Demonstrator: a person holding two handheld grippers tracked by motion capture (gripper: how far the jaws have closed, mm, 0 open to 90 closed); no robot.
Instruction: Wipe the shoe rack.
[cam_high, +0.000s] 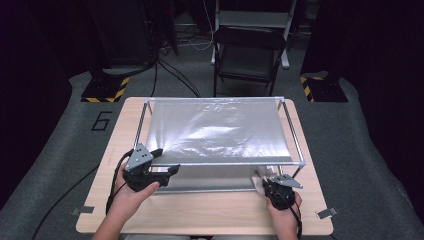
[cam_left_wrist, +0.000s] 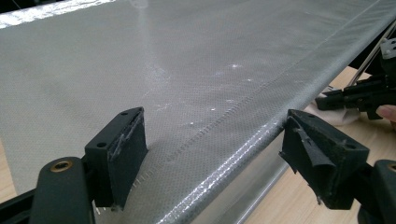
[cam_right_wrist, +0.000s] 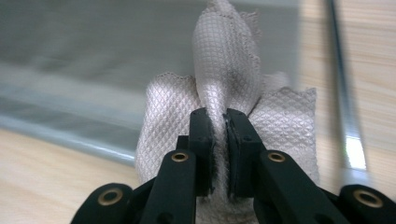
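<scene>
Leftmost, the left hand-held gripper (cam_high: 162, 161) sits at the near left corner of the metal frame (cam_high: 298, 147), held by the person's left hand (cam_high: 136, 191). Its jaws stand well apart; in the left gripper view they straddle the near edge of the silvery mesh sheet (cam_left_wrist: 187, 74) without pressing on it. Sheet is stretched flat across the frame and takes up most of the table (cam_high: 200, 212); the stitched hem along its near edge is visible.

Further right, at the near right corner of the frame, the right hand-held gripper (cam_high: 264, 184) is held by the right hand (cam_high: 284, 212). Its jaws are drawn together and clamped on a fold of a pale quilted cloth (cam_right_wrist: 224, 70). Cloth lies bunched on the table, just below the sheet's near edge and just beside the frame's right leg (cam_right_wrist: 343, 93). Pinched fold stands up between the pads; the rest spreads to either side.
</scene>
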